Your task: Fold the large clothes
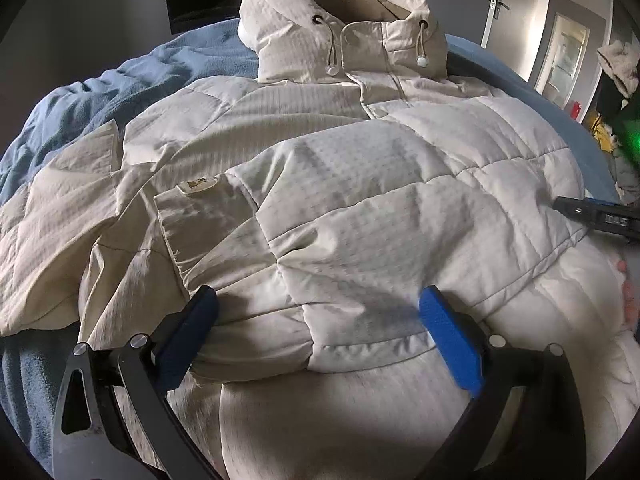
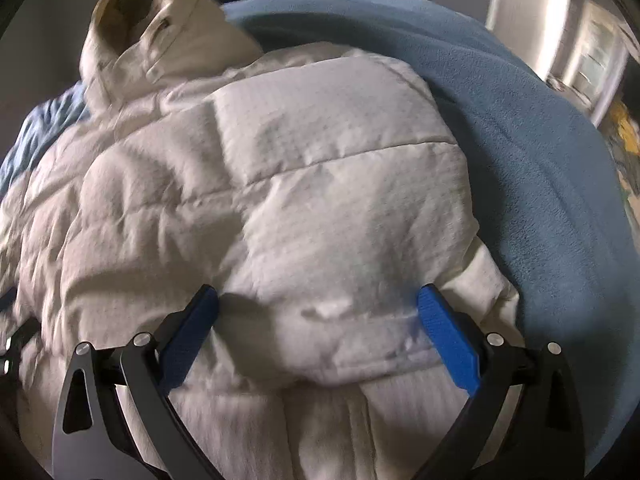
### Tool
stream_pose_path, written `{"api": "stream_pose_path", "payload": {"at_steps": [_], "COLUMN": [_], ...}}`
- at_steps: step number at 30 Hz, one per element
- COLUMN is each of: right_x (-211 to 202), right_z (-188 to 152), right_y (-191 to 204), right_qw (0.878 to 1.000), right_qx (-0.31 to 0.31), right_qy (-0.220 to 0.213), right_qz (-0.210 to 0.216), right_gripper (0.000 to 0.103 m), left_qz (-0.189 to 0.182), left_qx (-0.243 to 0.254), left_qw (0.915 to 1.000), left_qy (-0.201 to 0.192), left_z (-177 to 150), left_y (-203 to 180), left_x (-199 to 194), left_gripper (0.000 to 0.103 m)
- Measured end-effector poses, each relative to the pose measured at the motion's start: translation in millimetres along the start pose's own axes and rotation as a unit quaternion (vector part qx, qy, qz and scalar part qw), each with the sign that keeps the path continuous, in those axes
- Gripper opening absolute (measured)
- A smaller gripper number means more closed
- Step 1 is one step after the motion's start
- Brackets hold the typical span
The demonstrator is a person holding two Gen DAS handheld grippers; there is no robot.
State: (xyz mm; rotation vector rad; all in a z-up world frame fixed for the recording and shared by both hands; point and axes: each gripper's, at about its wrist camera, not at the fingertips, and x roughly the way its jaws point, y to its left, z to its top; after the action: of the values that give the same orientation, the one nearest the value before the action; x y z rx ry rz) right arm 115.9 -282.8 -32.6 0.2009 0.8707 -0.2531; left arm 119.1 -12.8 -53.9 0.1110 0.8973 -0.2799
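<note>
Cream quilted jacket (image 1: 320, 184) lies on the blue blanket (image 1: 80, 96) of the bed, its long axis running straight away from both tongs, hood (image 1: 336, 20) at the far end and hem nearest. Left tongs (image 1: 318, 300) stand spread wide and released over the hem's left part; right tongs (image 2: 318, 300) likewise gape over its right part, gripping nothing. Neither hand looks clearly nearer.

Cream quilted hooded jacket (image 1: 320, 168), front up, sleeves folded inward, on bed.
</note>
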Motion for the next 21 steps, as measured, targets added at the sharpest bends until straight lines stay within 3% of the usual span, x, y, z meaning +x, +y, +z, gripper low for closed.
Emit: {"api": "stream_pose_path", "payload": {"at_steps": [6,10,17,21], "right_x": [-56.1,-86.6,-116.9,-123.0], "right_z": [-23.6,-35.9,-37.7,-43.3], "right_y": [-0.8,15.6,57.6,81.7], "right_qw": [0.997,0.993,0.986,0.981], "right_qx": [0.008,-0.024,-0.048,-0.078], "right_qy": [-0.069,-0.105,-0.123,-0.129], "right_qz": [0.034,0.043,0.104,0.119], "right_gripper": [0.096,0.096,0.096,0.096], "left_qz": [-0.001,0.027,0.061,0.129], "left_qx": [0.007,-0.007,-0.064,-0.044], "left_qw": [1.0,0.9995,0.9947,0.99], "left_qy": [0.0,-0.018,-0.053,-0.038], "left_z": [1.3,7.3,32.1,29.4], "left_y": [1.1,14.5,93.3,143.7], "left_x": [-7.2,-36.1,-116.3,-139.9], "left_gripper": [0.097,0.096,0.096,0.096]}}
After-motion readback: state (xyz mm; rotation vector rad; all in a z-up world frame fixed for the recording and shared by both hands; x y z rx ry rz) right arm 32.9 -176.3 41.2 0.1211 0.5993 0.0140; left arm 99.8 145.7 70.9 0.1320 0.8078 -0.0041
